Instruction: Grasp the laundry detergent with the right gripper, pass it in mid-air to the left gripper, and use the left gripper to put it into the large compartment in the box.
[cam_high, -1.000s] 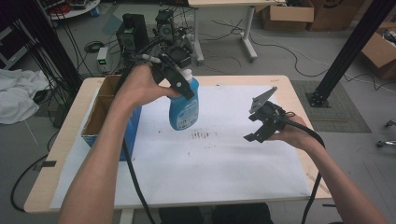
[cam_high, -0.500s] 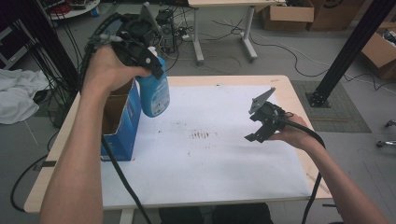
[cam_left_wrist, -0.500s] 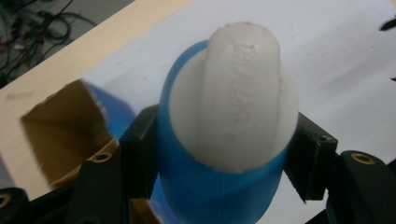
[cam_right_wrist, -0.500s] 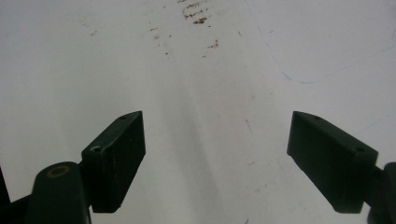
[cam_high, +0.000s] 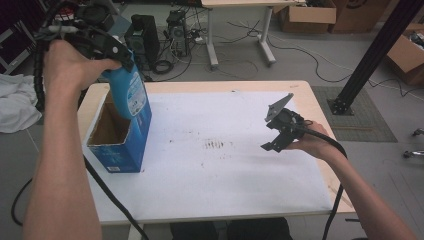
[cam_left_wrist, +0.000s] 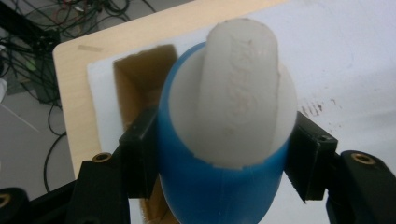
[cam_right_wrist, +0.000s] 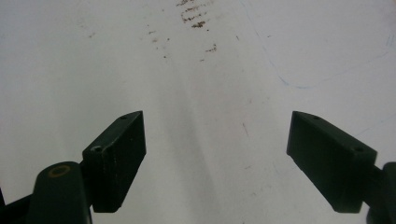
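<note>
A blue bottle (cam_high: 130, 95) with a white cap hangs over the open blue cardboard box (cam_high: 120, 145) at the table's left side. My left gripper (cam_high: 112, 50) is shut on the bottle near its top. In the left gripper view the bottle (cam_left_wrist: 219, 186) sits clamped between both black jaws, its white cap (cam_left_wrist: 238, 88) pointing at the camera, with the box opening (cam_left_wrist: 140, 84) behind it. My right gripper (cam_high: 275, 137) hovers over the right part of the table, open. The right gripper view has its jaws apart around the right gripper's (cam_right_wrist: 215, 154) empty gap above the white sheet.
A white sheet (cam_high: 225, 175) with dark smudges (cam_high: 215, 145) covers most of the wooden table (cam_high: 320, 100). Black cables trail from both grippers. Beyond the table are floor cables, equipment, cardboard boxes (cam_high: 305, 17) and a black post (cam_high: 370, 55).
My left gripper has carried the blue bottle left and up, from the table's middle to above the open box. The right gripper has stayed where it was.
</note>
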